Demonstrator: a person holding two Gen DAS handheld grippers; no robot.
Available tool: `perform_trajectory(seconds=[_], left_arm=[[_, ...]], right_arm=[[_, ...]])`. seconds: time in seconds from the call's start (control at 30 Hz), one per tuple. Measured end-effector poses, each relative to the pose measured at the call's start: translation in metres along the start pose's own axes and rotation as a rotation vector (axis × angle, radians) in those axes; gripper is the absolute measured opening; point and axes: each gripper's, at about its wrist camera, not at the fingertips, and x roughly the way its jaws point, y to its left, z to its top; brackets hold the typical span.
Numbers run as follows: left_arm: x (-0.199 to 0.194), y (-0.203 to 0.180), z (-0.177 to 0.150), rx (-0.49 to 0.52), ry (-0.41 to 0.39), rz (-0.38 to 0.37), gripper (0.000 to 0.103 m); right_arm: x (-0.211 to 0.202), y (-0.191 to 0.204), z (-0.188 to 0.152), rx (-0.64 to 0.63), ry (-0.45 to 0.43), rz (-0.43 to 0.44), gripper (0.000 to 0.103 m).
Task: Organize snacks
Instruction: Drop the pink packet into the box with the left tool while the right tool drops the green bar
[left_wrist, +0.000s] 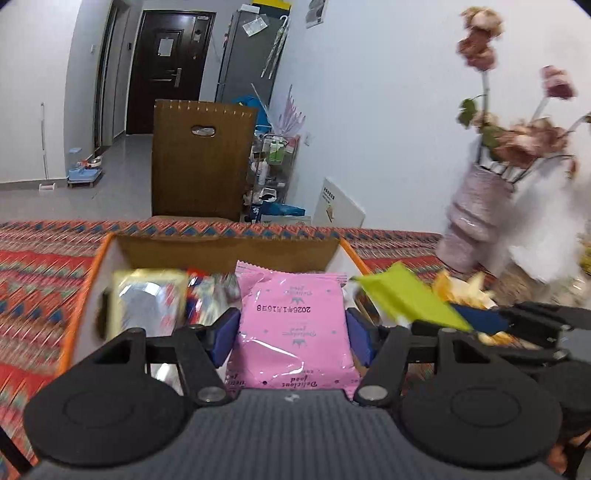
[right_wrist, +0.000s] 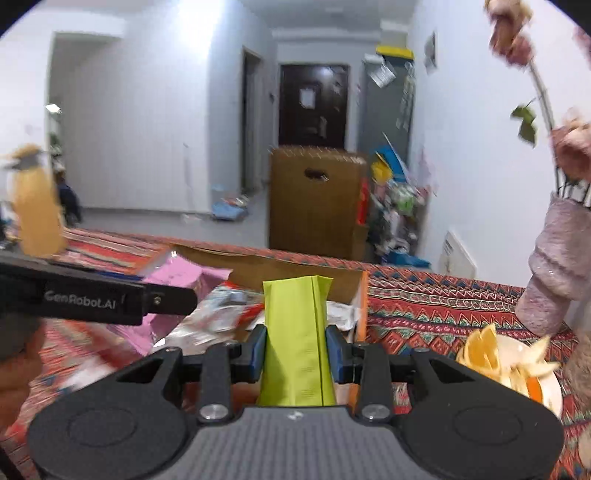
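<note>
Snacks are being carried over the cardboard box (left_wrist: 229, 249) for dropping in: pink packet (left_wrist: 293, 332) clamped in left tongs (left_wrist: 291, 334), green packet (right_wrist: 297, 332) clamped in right tongs (right_wrist: 297, 349).

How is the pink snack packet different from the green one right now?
The pink packet is wide and squarish with printed text; the green packet is narrow, tall and nearly plain. The pink one sits in the left claw, the green in the right claw. Both are clamped over the cardboard box.

"Delicious food" and the upside-down date stamp "2026" on pink packet (left_wrist: 291, 332), "GenRobot.AI" on left gripper (right_wrist: 79, 299)
</note>
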Motion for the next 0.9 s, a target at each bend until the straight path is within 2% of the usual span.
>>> perform_trajectory(seconds=[0.1,0.2,0.33,0.4,0.47,0.53,0.63,0.8,0.9], left_arm=[[0.052,0.006,0.014,-0.048,0.053,0.0,0.063],[0.091,0.009,0.015,-0.077,0.111,0.02,0.063],[0.112,0.008,0.004,-0.07,0.165,0.008,0.063],[0.114,0.008,0.001,-0.067,0.173,-0.005,0.063],[0.108,0.009,0.0,-0.044,0.165,-0.01,0.064],[0.098,0.011,0.004,-0.04,0.151,-0.016,0.068],[0.074,0.011,0.015,-0.022,0.126,-0.025,0.069],[0.008,0.007,0.027,0.063,0.054,-0.002,0.074],[-0.04,0.005,0.025,0.109,0.033,0.02,0.076]], right_arm=[[0.063,-0.006,0.01,0.011,0.065,-0.057,0.033],[0.104,-0.003,0.005,0.002,0.122,-0.1,0.033],[0.125,0.011,-0.004,-0.079,0.142,-0.145,0.035],[0.125,0.019,-0.008,-0.124,0.134,-0.169,0.042],[0.12,0.02,-0.01,-0.148,0.132,-0.174,0.049],[0.109,0.016,-0.009,-0.139,0.122,-0.155,0.049],[0.087,0.012,-0.001,-0.126,0.11,-0.133,0.051],[0.028,0.007,0.015,-0.124,0.05,-0.121,0.055],[-0.015,0.004,0.021,-0.108,0.011,-0.098,0.065]])
